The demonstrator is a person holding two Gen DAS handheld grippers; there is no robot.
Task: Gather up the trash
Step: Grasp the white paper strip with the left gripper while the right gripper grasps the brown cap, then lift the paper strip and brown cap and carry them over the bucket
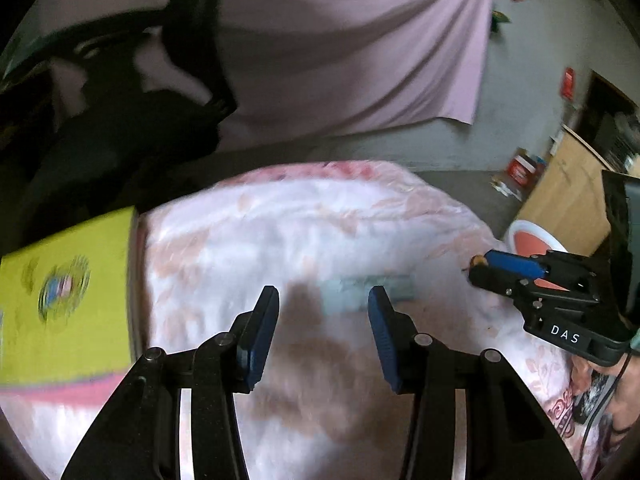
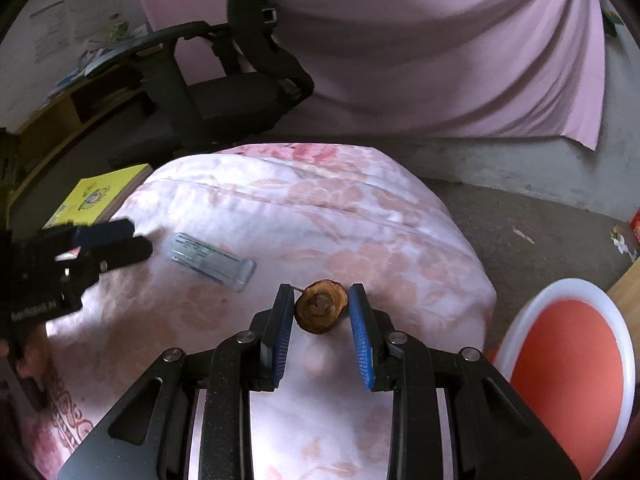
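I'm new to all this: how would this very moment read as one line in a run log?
right gripper: closed on brown fruit scrap | left gripper: open, empty, clear wrapper ahead | surface: floral quilt

a home bedroom: floral quilt (image 2: 304, 216), pink wall sheet (image 2: 440, 52)

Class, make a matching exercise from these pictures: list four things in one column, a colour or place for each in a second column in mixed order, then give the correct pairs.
Things:
1. book
2. brown fruit scrap
3. clear plastic packet
4. stool

Descriptions:
A. between the fingers of the right gripper
B. orange seat with a white rim
C. yellow cover, at the left edge of the bed
D. lying flat on the floral sheet, ahead of the left gripper

Pairs: 1-C, 2-A, 3-D, 4-B
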